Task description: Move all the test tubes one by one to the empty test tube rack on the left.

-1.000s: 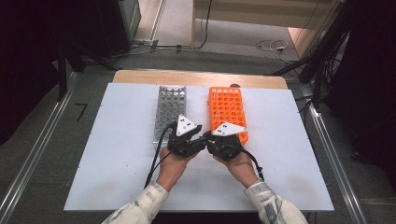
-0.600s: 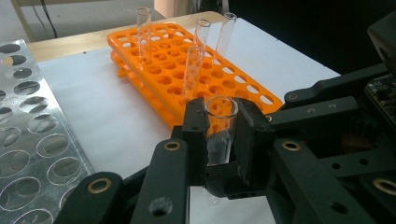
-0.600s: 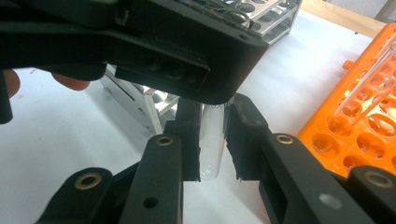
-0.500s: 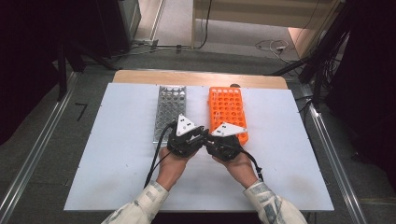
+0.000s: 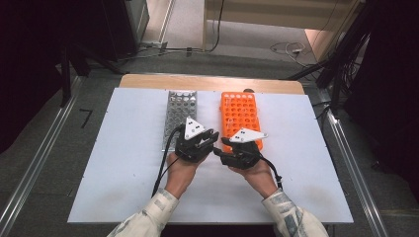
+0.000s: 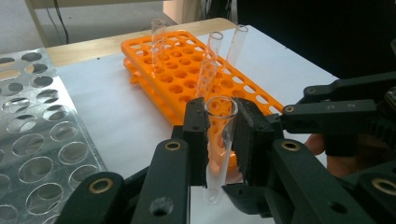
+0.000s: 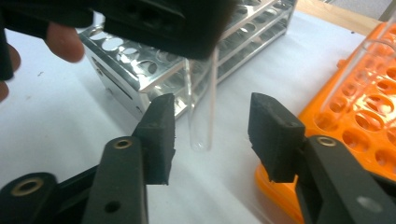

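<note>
Glass tube (image 6: pixel 219 140) stands upright between the pads of the left gripper (image 6: pixel 220 140), which is clamped on it just below the rim; the open mouth rises a little above the jaws and the rounded bottom hangs free below them. From the right gripper view the same tube (image 7: pixel 201 112) drops out of the left gripper's black body, its lower end hanging in the air over the white table (image 7: pixel 56 135); the right gripper (image 7: pixel 210 135) has its jaws wide apart, one on each side of the tube's lower end, touching nothing. From above, the left gripper (image 5: pixel 196 143) and right gripper (image 5: pixel 240 150) sit close together near the middle of the table (image 5: pixel 123 187), just in front of two racks; each carries a grey plate on top and a cable trails back from each along the forearm. Metal rack (image 5: pixel 180 116) lies to the left, its holes bare in the part seen from the left gripper view; orange rack (image 5: pixel 240 116) lies to the right, just beside it with a strip of table between them. Orange rack (image 6: pixel 187 74) holds several more clear tubes (image 6: pixel 158 39) toward its far end, some leaning.
</note>
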`<state>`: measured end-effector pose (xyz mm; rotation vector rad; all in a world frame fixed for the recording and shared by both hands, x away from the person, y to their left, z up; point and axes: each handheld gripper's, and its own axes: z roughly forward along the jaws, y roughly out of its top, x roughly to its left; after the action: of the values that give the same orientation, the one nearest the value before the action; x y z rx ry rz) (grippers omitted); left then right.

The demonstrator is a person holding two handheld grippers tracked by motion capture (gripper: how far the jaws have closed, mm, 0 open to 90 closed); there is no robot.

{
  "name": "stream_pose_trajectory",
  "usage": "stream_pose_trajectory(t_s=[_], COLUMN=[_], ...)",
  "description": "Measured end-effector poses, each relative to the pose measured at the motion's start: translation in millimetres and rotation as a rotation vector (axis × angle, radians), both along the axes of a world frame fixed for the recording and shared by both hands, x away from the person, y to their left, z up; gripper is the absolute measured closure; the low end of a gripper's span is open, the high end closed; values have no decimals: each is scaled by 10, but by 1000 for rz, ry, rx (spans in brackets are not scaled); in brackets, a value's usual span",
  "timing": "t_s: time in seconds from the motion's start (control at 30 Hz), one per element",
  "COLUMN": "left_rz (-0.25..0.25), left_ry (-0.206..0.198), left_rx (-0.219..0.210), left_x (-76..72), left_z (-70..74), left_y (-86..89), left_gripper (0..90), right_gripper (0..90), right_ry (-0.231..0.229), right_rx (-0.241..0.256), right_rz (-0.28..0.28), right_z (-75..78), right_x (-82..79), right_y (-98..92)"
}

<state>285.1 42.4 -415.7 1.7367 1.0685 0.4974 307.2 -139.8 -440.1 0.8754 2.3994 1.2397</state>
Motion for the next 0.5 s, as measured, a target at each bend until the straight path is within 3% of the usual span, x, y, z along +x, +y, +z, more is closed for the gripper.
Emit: stream_pose_trajectory(t_s=[0.3, 0.5], left_rz=[37, 77], left_ry=[1, 4], left_rx=[-13, -9], left_x=[-30, -74], left_z=[71, 136], left_y=[88, 159], left_gripper=[756, 756], right_gripper=[401, 339], right_ry=[1, 50], right_rx=[-11, 7], right_rz=[11, -3], right_z=[-13, -55], right_x=[-5, 40], right_y=[-133, -329])
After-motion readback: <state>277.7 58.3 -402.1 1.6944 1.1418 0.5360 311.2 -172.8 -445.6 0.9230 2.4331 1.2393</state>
